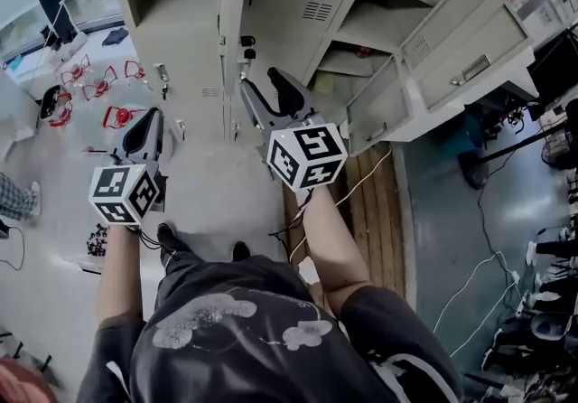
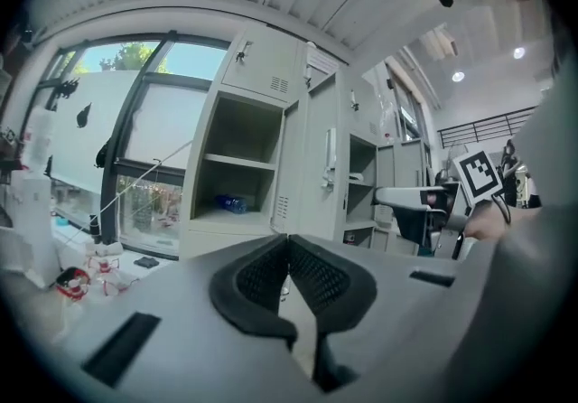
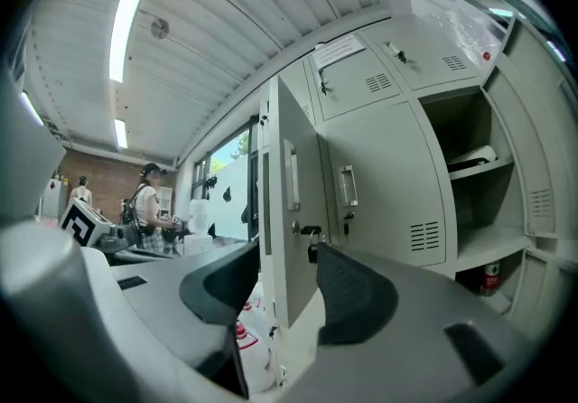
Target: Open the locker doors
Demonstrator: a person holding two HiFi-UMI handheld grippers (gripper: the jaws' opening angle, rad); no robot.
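Well, the left gripper (image 2: pixel 287 243) has its black pads closed tip to tip, with nothing caught between them. It is held low at the person's left side and points at the bank of grey lockers (image 2: pixel 298 148) without touching them. The compartment straight ahead of it already stands open, with a blue bottle (image 2: pixel 233 204) lying on its lower shelf.

The right gripper (image 3: pixel 287 252) is another matter: its jaws are spread wide and hold nothing. The upright edge of a locker door (image 3: pixel 287 202) that hangs ajar shows in the gap between them, yet neither pad presses on it. From above, the tips sit just beside that edge. A small padlock (image 3: pixel 312 246) hangs from the door's latch, just above the right jaw.

To the right of it is a closed door (image 3: pixel 379 184) with a recessed handle and a vent. Beyond that more compartments are open, their doors swung out near the wooden boards (image 1: pixel 366 202) on the floor. Each gripper carries its marker cube (image 1: pixel 307 155) by the person's wrist.
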